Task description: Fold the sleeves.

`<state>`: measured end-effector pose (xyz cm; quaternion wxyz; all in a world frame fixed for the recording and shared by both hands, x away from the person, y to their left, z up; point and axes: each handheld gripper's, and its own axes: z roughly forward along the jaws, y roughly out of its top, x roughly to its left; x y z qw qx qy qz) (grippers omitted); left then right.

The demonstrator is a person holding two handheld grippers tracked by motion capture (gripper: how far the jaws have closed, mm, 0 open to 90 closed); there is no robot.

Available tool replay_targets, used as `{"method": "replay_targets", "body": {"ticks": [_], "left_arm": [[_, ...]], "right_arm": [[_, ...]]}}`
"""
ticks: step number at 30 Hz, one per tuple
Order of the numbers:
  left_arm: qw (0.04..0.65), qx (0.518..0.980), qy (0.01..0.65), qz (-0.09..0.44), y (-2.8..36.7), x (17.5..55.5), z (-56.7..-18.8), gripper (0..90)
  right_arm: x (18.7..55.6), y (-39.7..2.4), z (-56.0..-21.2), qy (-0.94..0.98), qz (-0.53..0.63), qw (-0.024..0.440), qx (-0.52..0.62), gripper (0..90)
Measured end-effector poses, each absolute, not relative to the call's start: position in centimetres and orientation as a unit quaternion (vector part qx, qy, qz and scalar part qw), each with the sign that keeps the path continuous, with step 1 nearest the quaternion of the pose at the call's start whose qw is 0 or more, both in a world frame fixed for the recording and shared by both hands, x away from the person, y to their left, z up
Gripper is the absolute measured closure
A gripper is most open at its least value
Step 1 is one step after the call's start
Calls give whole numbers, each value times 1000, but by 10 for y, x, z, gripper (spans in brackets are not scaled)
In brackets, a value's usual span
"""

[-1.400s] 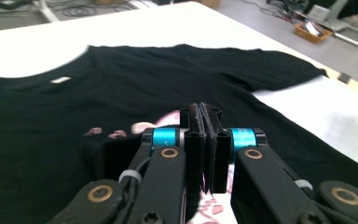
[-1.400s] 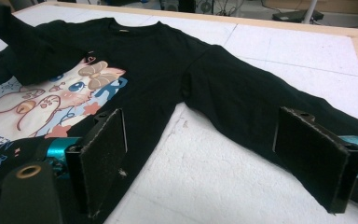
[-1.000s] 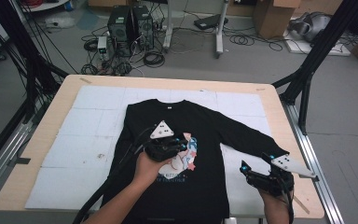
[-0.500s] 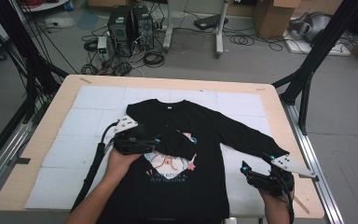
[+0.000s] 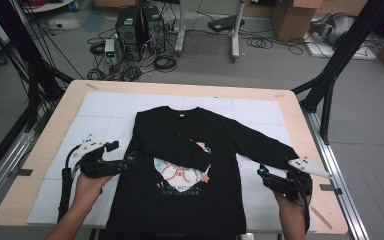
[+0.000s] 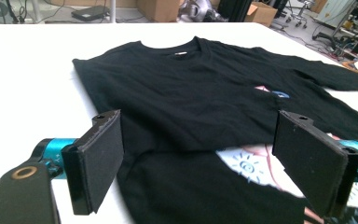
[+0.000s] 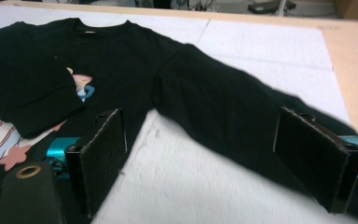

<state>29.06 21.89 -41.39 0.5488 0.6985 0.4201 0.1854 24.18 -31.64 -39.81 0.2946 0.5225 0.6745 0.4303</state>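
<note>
My high view overhead facing forward-down, my two gripper views low, close, all sharing the black long-sleeved cotton shirt (image 5: 190,165).

Wooden worktop (image 5: 40,150) covered with white mats, on a grey concrete floor (image 5: 280,70). Beyond the worktop: two black computer towers (image 5: 140,25) amid tangled cables, cardboard boxes (image 5: 292,17) to their right. Black frame struts (image 5: 345,45) flank the worktop.

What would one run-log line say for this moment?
shirt: left sleeve folded across chest | left gripper: open, empty, at shirt's edge | right gripper: open, by outstretched sleeve
</note>
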Motion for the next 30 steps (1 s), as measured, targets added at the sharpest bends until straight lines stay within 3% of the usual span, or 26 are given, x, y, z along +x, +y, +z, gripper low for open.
{"method": "replay_targets", "body": {"ticks": [13,30], "left_arm": [[538,704,414,209,253,271,-406,192],[548,674,447,215,278,276,-414,207]], "right_arm": [[291,-315,-395,655,408,292,566,191],[324,-325,-443,688,310,284,591,377]]}}
